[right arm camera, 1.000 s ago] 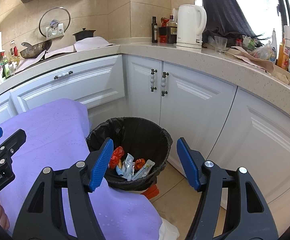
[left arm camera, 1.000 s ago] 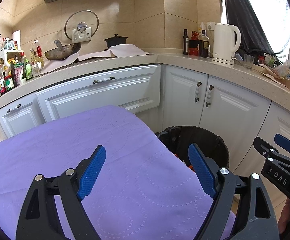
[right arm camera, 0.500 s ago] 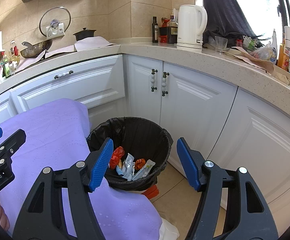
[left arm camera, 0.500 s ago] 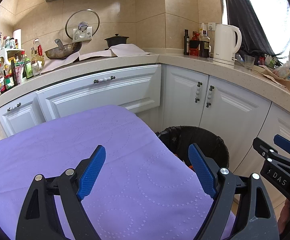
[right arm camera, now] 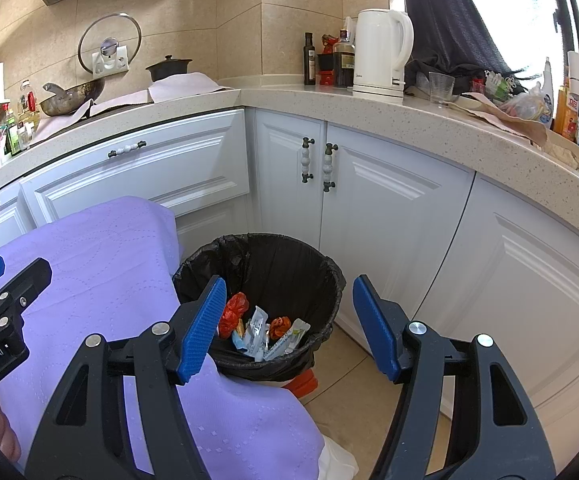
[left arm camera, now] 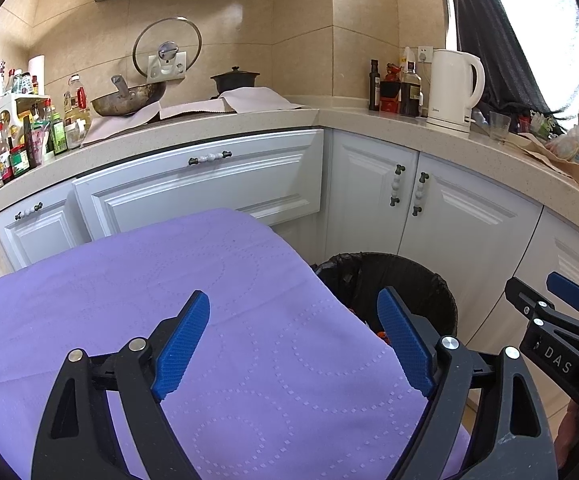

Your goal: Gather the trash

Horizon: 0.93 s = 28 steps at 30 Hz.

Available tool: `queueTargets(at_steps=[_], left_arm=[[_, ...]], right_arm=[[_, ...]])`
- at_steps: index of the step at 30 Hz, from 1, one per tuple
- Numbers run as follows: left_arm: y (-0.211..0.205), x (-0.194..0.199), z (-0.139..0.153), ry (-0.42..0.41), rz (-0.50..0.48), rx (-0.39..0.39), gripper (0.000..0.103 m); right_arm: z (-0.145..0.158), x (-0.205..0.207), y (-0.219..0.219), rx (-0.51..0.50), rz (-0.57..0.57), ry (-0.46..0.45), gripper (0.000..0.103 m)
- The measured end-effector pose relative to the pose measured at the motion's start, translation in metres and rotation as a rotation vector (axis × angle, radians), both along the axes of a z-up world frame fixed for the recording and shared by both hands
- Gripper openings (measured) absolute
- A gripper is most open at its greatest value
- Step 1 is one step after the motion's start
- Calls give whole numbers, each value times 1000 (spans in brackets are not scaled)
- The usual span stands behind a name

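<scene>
A black-lined trash bin [right arm camera: 329, 276] stands on the floor beside the purple-clothed table [right arm camera: 101, 256]. Several wrappers [right arm camera: 263, 328], red, orange and pale, lie inside it. My right gripper [right arm camera: 289, 320] is open and empty, held above the bin's near rim. My left gripper [left arm camera: 293, 340] is open and empty above the purple cloth [left arm camera: 169, 276], near its right edge. The bin [left arm camera: 413, 276] shows partly behind the table in the left wrist view. The right gripper [left arm camera: 557, 312] shows at the right edge there. No trash shows on the cloth.
White cabinets [right arm camera: 389, 208] wrap around the corner behind the bin. The counter holds a white kettle [right arm camera: 381, 52], bottles [right arm camera: 309, 60], a wok [left arm camera: 129, 100] and a black pot [left arm camera: 235, 78]. A tiled floor strip [right arm camera: 349, 392] lies between the bin and the right cabinets.
</scene>
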<state>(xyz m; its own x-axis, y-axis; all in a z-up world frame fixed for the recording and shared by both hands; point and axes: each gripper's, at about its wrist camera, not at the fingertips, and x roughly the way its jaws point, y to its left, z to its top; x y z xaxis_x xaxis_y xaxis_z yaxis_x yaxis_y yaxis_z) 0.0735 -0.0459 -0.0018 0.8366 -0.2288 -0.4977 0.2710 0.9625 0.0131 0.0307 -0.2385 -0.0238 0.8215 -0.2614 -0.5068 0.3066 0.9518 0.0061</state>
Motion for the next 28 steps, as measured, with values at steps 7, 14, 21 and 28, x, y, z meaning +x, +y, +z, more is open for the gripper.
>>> queueTargets(at_steps=[7, 14, 21, 28], left_arm=[[-2, 1, 0, 10, 0, 6, 84], [-4, 4, -5, 47, -31, 3, 85], [-3, 4, -6, 29, -19, 12, 85], [12, 12, -8, 58, 27, -1, 85]], right_arm=[[0, 0, 0, 0, 0, 0, 64], [-3, 1, 4, 0, 2, 6, 64], [-5, 4, 8, -1, 8, 12, 64], [-6, 9, 19, -6, 36, 18, 68]])
